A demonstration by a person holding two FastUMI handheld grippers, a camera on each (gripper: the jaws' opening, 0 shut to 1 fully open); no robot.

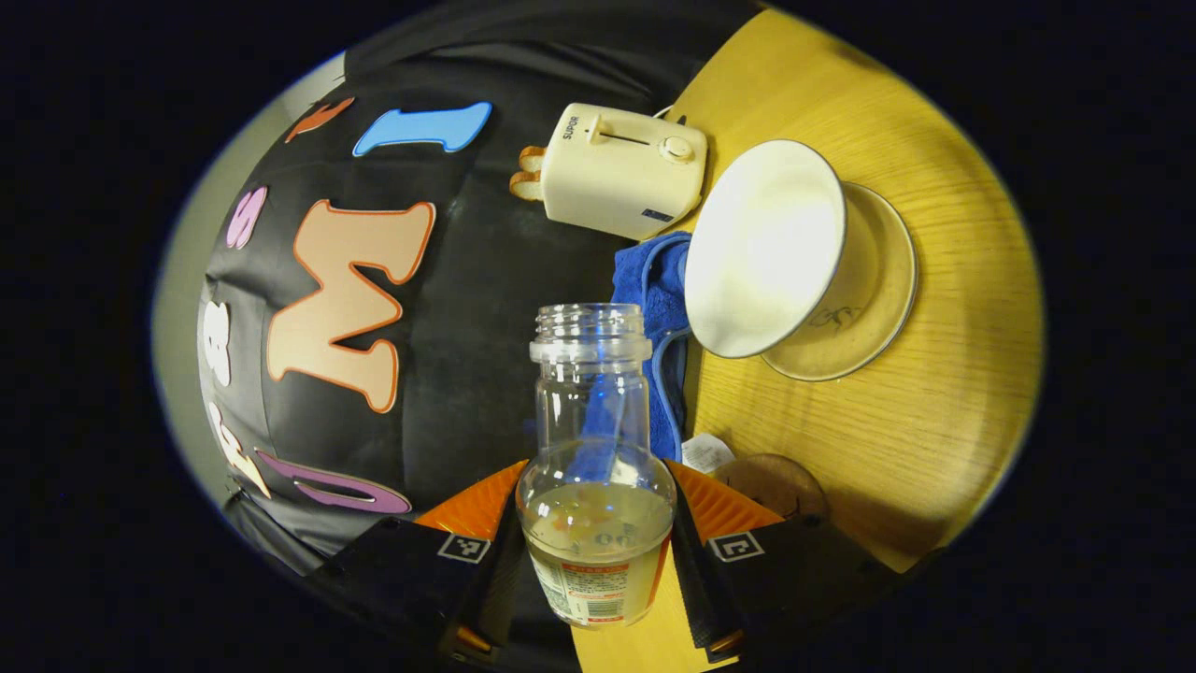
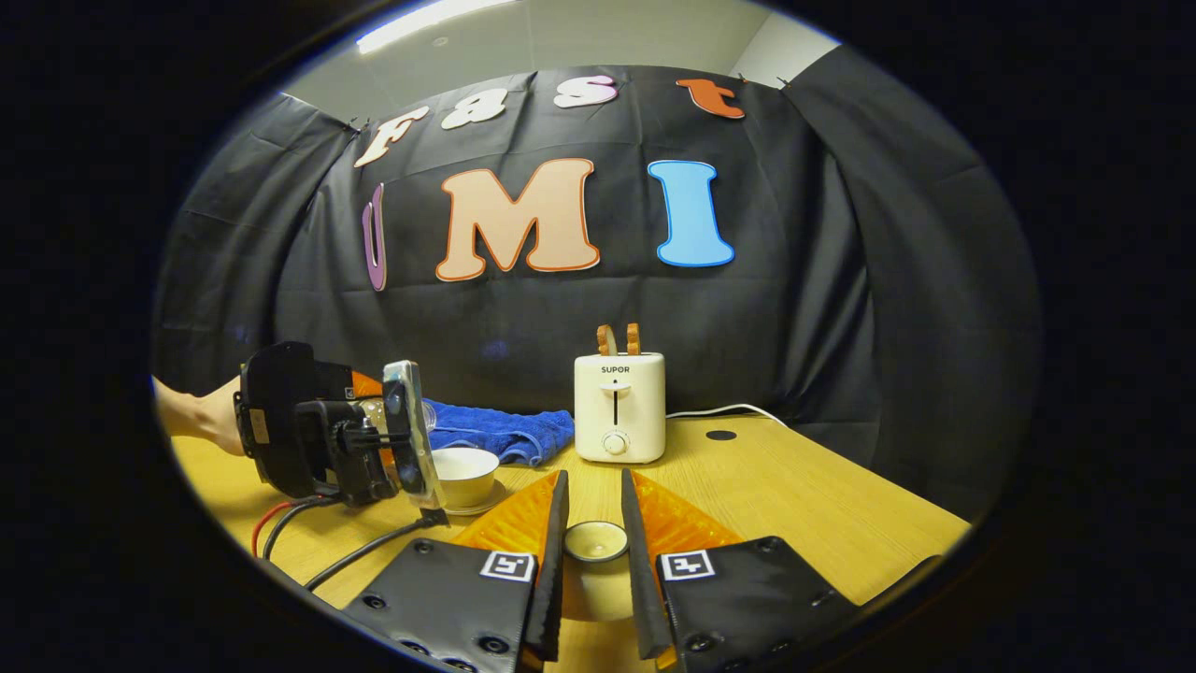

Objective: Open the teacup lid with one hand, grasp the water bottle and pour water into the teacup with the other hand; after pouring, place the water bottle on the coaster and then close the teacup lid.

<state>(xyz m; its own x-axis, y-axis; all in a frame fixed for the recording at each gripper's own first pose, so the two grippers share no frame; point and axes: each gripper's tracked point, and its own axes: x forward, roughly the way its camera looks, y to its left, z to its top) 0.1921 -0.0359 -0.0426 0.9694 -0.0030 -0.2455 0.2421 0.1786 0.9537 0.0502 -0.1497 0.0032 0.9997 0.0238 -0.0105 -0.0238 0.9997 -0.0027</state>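
While we tip the clear uncapped water bottle [image 1: 598, 467], clamped in our left gripper [image 1: 598, 551], toward the open white teacup [image 1: 766, 248] near the wooden table's [image 1: 934, 411] back edge, our right gripper [image 2: 595, 551] grips the round lid [image 2: 595, 540], keeping it clear.

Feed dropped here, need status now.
Left gripper shut on bottle, tipped toward open teacup. Right gripper holding lid. Nothing in the way.

left gripper [image 1: 598, 523]: rolled sideways, both fingers pressed on the water bottle [image 1: 596, 467] | right gripper [image 2: 594, 551]: level, low, fingers clamped on the teacup lid [image 2: 596, 540] | hand [image 2: 201, 416] behind left gripper
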